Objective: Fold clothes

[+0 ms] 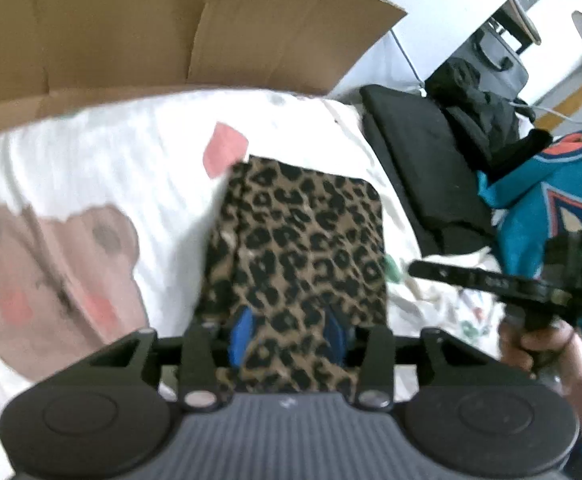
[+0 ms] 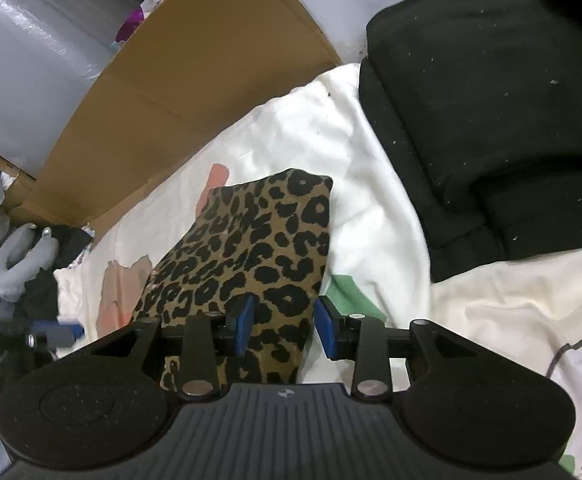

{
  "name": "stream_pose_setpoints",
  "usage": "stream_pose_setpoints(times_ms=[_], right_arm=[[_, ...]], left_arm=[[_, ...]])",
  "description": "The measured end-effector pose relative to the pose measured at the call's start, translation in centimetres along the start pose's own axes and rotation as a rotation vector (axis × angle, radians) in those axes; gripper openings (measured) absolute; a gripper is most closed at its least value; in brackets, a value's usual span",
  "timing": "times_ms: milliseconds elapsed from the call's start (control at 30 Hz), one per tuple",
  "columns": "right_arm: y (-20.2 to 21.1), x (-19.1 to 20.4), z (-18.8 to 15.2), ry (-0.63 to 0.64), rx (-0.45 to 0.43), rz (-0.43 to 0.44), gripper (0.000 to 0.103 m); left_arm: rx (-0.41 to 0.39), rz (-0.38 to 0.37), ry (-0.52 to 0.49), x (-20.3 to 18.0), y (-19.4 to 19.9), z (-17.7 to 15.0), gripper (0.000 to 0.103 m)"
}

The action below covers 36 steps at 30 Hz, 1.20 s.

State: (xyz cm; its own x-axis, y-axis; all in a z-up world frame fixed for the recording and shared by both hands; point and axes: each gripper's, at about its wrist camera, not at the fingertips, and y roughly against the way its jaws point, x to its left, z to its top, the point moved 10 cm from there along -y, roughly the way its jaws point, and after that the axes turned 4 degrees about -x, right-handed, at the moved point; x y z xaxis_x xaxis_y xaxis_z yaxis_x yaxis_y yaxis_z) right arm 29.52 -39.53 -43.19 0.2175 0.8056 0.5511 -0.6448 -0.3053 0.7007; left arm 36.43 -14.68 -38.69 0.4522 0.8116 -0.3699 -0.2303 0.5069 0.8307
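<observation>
A folded leopard-print garment [image 1: 303,236] lies on a white bedsheet with a bear print [image 1: 55,264]. My left gripper [image 1: 289,334] has its blue pads [image 1: 241,332] on either side of the garment's near edge, with cloth draped between and over them. My right gripper [image 2: 285,326] straddles the garment [image 2: 259,248] too, its blue pads [image 2: 245,320] a little apart with the near edge between them. The right gripper also shows in the left wrist view [image 1: 507,284], held by a hand.
A cardboard sheet [image 1: 171,28] stands behind the bed. A folded black garment [image 2: 491,112] lies to the right on the sheet. A teal and orange cloth [image 1: 551,208] is at the far right. Grey plush items [image 2: 19,256] lie at the left.
</observation>
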Motion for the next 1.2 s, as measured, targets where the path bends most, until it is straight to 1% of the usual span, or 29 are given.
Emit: stream_pose_setpoints(times_ms=[133, 200, 267, 333, 400, 500, 600, 667, 700, 733, 867, 900, 933, 967, 1067, 1200], right_arm=[[0.2, -0.1, -1.0, -0.005, 0.005, 0.003, 0.043], [0.3, -0.3, -1.5, 0.001, 0.011, -0.006, 0.043], [0.3, -0.7, -2.0, -0.016, 0.013, -0.006, 0.043], [0.1, -1.0, -2.6, -0.037, 0.022, -0.004, 0.043], [-0.2, -1.1, -3.3, -0.037, 0.039, -0.009, 0.043], [-0.4, -1.1, -3.9, -0.024, 0.051, -0.02, 0.043], [-0.5, -1.0, -3.9, -0.03, 0.049, -0.02, 0.043], [-0.6, -1.0, -4.1, -0.031, 0.052, -0.022, 0.043], [-0.7, -0.9, -4.2, -0.032, 0.054, -0.023, 0.043], [-0.8, -0.9, -4.2, -0.032, 0.056, -0.024, 0.043], [-1.1, -0.6, -4.6, -0.042, 0.061, -0.022, 0.043], [-1.3, -0.5, -4.6, -0.046, 0.061, -0.019, 0.043], [-1.3, -0.4, -4.7, -0.046, 0.063, -0.017, 0.043], [-1.4, -0.3, -4.8, -0.044, 0.066, -0.016, 0.043], [-1.5, -0.2, -5.0, -0.038, 0.071, -0.014, 0.043], [-1.2, -0.1, -4.6, -0.048, 0.059, -0.002, 0.043]], left_arm=[[-0.022, 0.035, -0.002, 1.9, -2.1, 0.6, 0.043], [-0.03, 0.043, 0.036, 2.9, -2.8, 0.2, 0.043], [-0.022, 0.026, 0.068, 3.2, -3.4, -0.2, 0.042], [-0.028, 0.015, 0.044, 2.9, -3.6, -0.4, 0.037], [-0.026, 0.016, 0.054, 3.2, -3.9, -0.5, 0.034], [-0.017, 0.003, 0.089, 3.6, -4.4, -0.8, 0.034], [-0.014, 0.001, 0.095, 3.8, -4.8, -1.0, 0.034], [-0.015, -0.009, 0.106, 3.8, -5.0, -1.1, 0.03], [-0.018, -0.022, 0.114, 3.7, -4.9, -1.2, 0.025], [-0.021, -0.036, 0.123, 3.6, -4.9, -1.2, 0.022], [-0.02, -0.038, 0.108, 3.3, -4.9, -1.4, 0.021], [-0.021, -0.038, 0.106, 3.3, -5.0, -1.3, 0.017], [-0.023, -0.037, 0.105, 3.3, -5.0, -1.3, 0.006], [-0.025, -0.034, 0.106, 3.4, -5.1, -1.2, 0.004], [-0.044, -0.019, 0.1, 3.5, -4.8, -1.1, 0.002], [-0.102, -0.021, 0.104, 3.3, -2.6, -0.5, 0.002]])
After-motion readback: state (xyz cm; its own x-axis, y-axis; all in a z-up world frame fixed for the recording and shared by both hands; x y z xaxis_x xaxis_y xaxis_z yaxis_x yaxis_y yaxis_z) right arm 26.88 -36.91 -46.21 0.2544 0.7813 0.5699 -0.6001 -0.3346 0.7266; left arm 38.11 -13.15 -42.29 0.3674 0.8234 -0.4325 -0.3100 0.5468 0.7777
